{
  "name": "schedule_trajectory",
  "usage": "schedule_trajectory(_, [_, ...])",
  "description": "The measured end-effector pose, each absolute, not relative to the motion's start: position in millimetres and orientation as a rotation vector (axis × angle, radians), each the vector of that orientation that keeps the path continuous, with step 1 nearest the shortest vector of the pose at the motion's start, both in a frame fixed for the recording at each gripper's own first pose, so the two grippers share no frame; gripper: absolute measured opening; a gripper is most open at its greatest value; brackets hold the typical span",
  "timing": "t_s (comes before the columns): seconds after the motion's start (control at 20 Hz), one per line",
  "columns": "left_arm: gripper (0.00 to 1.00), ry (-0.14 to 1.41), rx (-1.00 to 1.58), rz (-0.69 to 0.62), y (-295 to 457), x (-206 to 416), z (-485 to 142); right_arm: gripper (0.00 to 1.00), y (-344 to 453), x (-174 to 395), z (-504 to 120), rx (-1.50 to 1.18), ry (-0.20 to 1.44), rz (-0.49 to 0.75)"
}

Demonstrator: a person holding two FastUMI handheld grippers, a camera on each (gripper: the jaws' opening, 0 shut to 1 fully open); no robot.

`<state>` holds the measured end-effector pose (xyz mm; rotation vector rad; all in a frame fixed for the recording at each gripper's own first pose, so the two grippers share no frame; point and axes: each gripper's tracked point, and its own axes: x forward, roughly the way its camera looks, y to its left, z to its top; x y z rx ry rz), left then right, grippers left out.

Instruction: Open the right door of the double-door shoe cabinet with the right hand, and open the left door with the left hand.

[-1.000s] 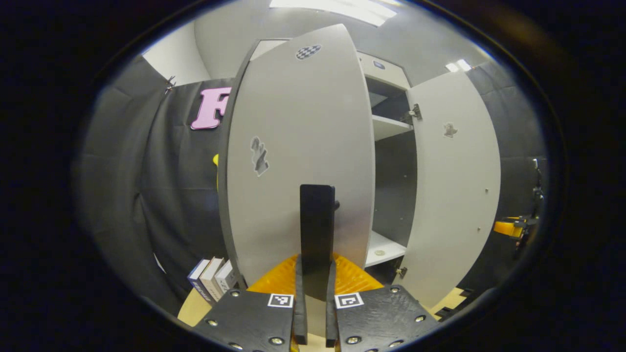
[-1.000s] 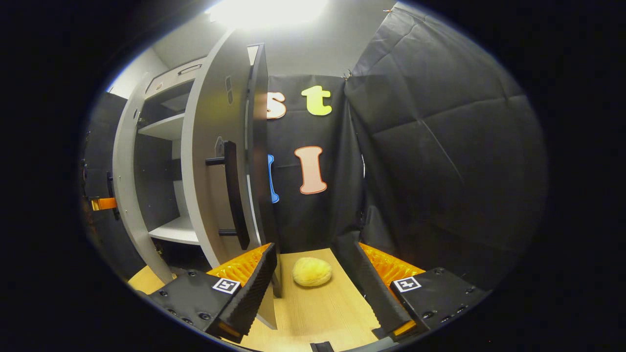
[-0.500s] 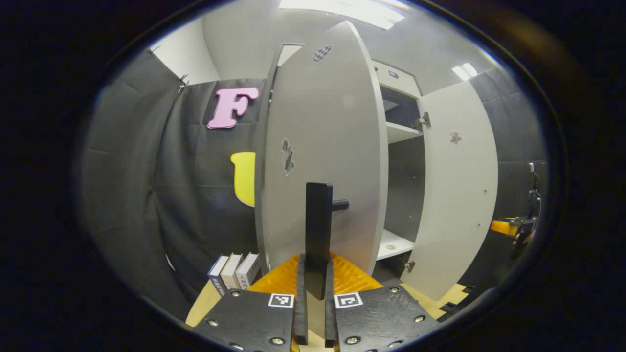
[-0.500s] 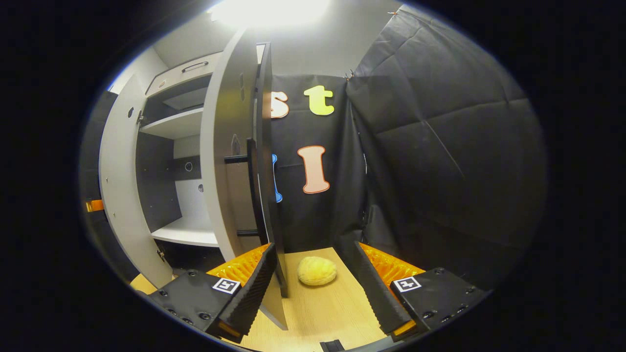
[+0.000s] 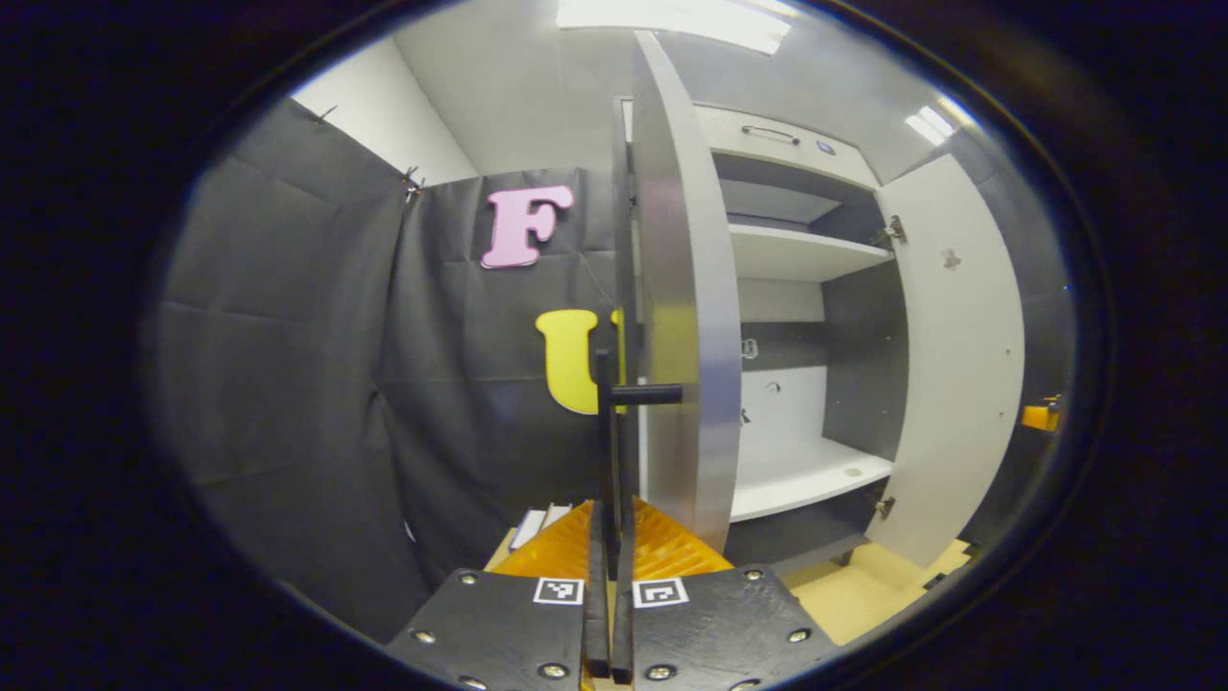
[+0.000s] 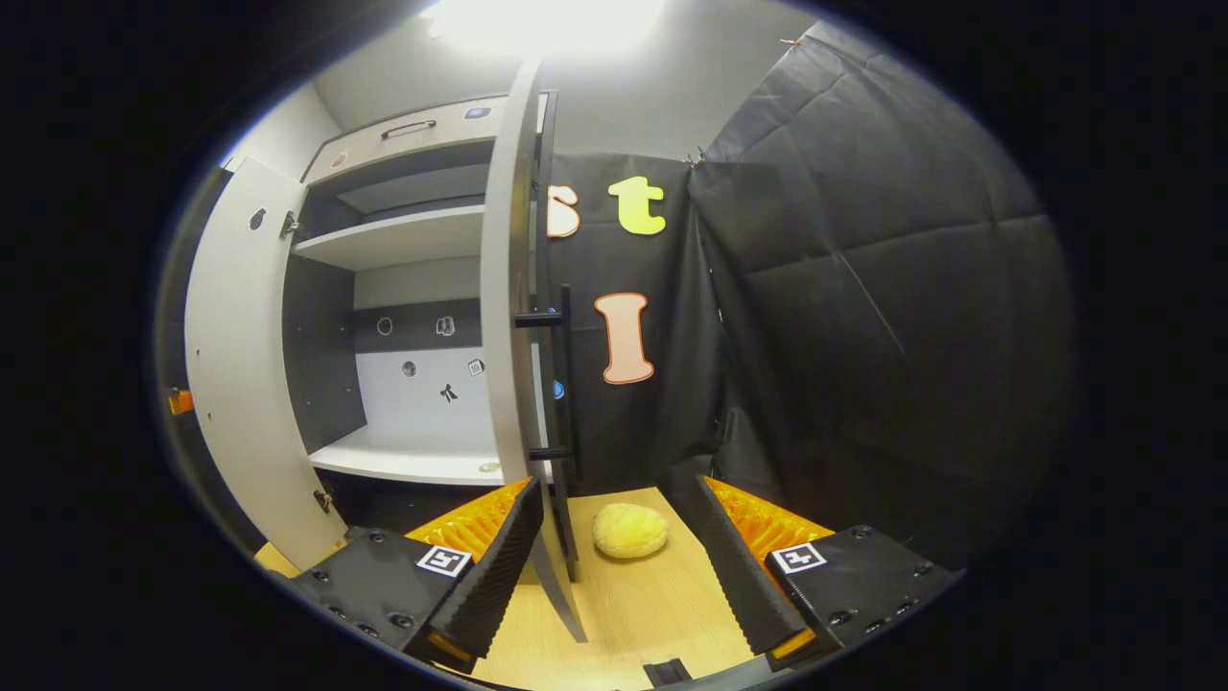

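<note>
The shoe cabinet (image 5: 796, 254) stands with both doors swung out, its white shelves bare. In the left gripper view the left door (image 5: 676, 317) is seen edge-on. Its black bar handle (image 5: 604, 432) runs down between my fingers, and my left gripper (image 5: 610, 509) is shut on it. The right door (image 5: 955, 355) stands wide at the right. In the right gripper view the right door (image 6: 508, 288) is edge-on, with its black handle (image 6: 566, 384) on the outer face. My right gripper (image 6: 614, 489) is open; the door's lower edge hangs just inside its left finger (image 6: 499, 566), unheld.
A yellow rounded lump (image 6: 630, 531) lies on the wooden floor (image 6: 662, 614) ahead of the right gripper. A few books (image 5: 535, 523) stand by the left door's foot. Black cloth walls close in on both sides. The left door (image 6: 235, 365) shows far left.
The left door has swung further out with my left gripper on its handle, from face-on to edge-on. The right door now looks edge-on in the right gripper view; that gripper stays open.
</note>
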<state>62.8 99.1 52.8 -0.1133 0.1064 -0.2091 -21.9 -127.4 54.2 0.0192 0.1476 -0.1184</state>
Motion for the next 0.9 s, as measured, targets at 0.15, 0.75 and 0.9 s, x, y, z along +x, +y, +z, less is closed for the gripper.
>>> schedule_trajectory(0.15, [0.0,0.106,-0.168,-0.249,95.3,63.4,48.4,0.98,-116.3,-34.6,57.6,0.011,0.137,-0.135])
schedule_trajectory(0.75, [0.04,0.08,-0.114,-0.059,90.6,-27.0,45.9,0.98,-89.4,-39.5,69.6,0.004,0.061,-0.005])
schedule_trajectory(0.9, [0.0,0.075,-0.044,0.022,86.2,-62.7,41.0,0.98,-98.5,-48.4,65.6,-0.009,0.032,-0.023])
